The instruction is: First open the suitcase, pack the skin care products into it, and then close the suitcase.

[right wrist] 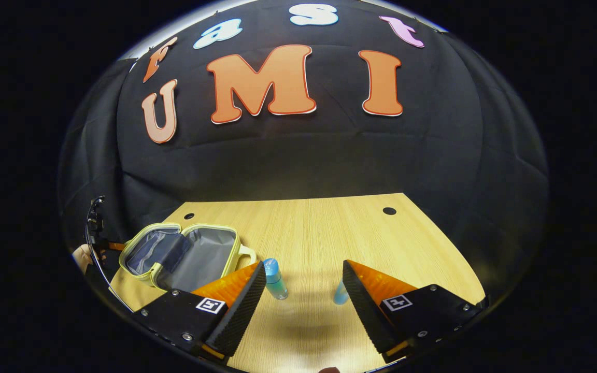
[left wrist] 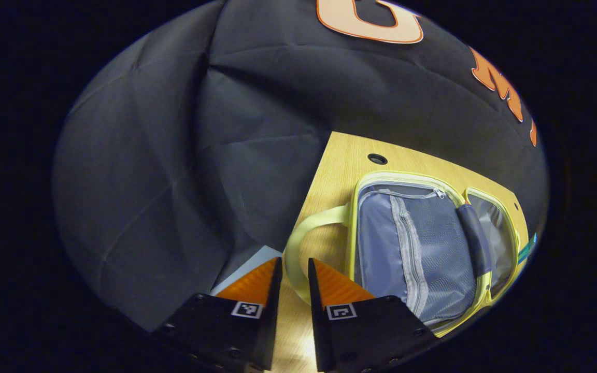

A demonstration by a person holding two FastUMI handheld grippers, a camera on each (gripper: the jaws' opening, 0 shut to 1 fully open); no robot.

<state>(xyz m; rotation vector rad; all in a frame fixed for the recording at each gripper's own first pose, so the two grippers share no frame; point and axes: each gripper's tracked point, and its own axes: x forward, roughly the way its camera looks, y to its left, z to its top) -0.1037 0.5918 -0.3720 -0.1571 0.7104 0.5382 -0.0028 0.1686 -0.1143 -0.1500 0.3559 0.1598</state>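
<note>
A wooden bench [right wrist: 329, 228] carries the suitcase [right wrist: 184, 256], lying open and flat at its left side, lining up. Just right of the case a blue bottle [right wrist: 274, 278] lies on its side, long axis running away from the camera, cap toward the wall. It sits just ahead of the right tongs [right wrist: 303, 284], spread wide and empty. A second bottle [right wrist: 341, 293] peeks beside their right finger. The left tongs [left wrist: 294, 272], nearly closed on nothing, hover by the case's handle [left wrist: 303, 233].
</note>
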